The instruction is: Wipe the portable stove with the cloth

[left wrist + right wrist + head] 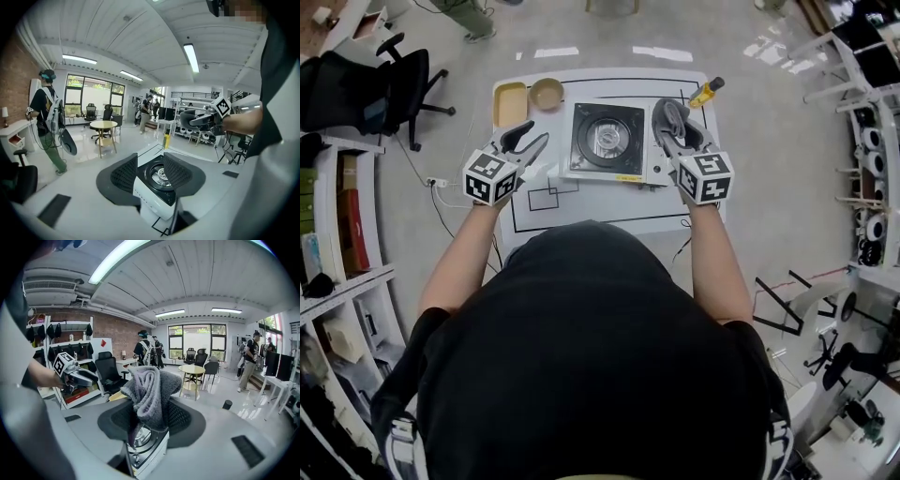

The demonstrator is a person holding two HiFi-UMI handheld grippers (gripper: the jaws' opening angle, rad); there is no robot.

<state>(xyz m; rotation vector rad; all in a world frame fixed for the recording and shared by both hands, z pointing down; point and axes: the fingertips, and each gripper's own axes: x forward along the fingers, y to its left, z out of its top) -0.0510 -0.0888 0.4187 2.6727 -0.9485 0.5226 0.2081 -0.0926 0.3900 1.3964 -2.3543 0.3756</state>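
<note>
On the white tabletop [600, 206] in front of you sits the portable stove [607, 141], about in the middle, with its round black burner facing up. Your right gripper [675, 127] is over the right side of the stove, and its jaws are closed on the gray cloth [667, 112]. The cloth is bunched up. It sticks up past the jaw tips, and a bit of it hangs down between them. From the right gripper view the stove shows just below the cloth, but whether the two touch is not clear. Your left gripper [534, 133] is just left of the stove. Its jaws stand partly apart with nothing between them, and the stove shows beyond the gap. Both grippers point toward the far side and a little down. At the far left corner of the tabletop a yellow tray [509, 103] and a round bowl [547, 94] lie side by side. At the far right edge lies a yellow thing with a black end [706, 92]. On the floor to the left stands a black chair [394, 84].
</note>
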